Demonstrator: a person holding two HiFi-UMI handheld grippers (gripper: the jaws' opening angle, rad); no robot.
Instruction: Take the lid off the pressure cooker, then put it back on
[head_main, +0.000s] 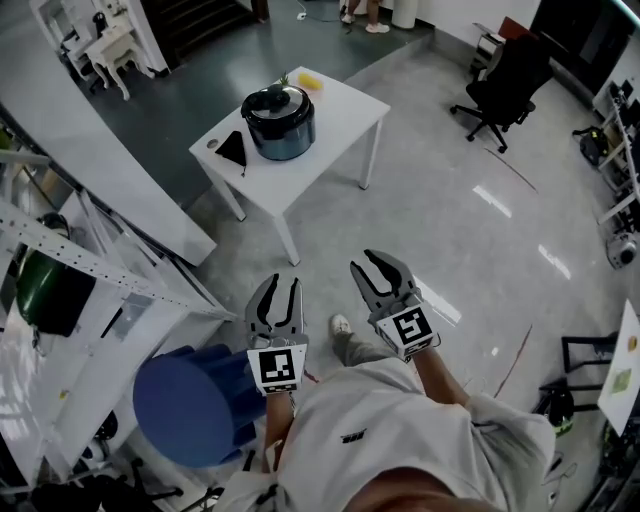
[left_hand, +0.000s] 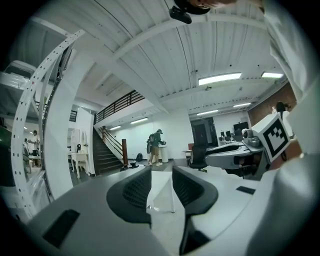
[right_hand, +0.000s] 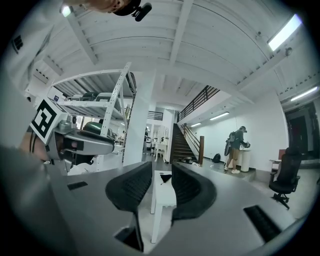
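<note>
Count from head view:
- pressure cooker (head_main: 285, 135): one, upper centre
- lid (head_main: 272, 100): one, on cooker
- white table (head_main: 345, 115): one
- yellow item (head_main: 310, 80): one, far edge of table
- black triangular item (head_main: 233, 148): one, left of cooker
- black office chair (head_main: 505, 85): one, upper right
- grippers: two, lower centre, namely left gripper (head_main: 281, 286) and right gripper (head_main: 364, 261)
- marker cubes (head_main: 276, 367): two, one per gripper
- blue round item (head_main: 195, 405): one, lower left
- small white desk (head_main: 110, 45): one, upper left corner

Count from gripper views:
- staircase (left_hand: 107, 150): one
- standing person (left_hand: 156, 146): one, far wall
</note>
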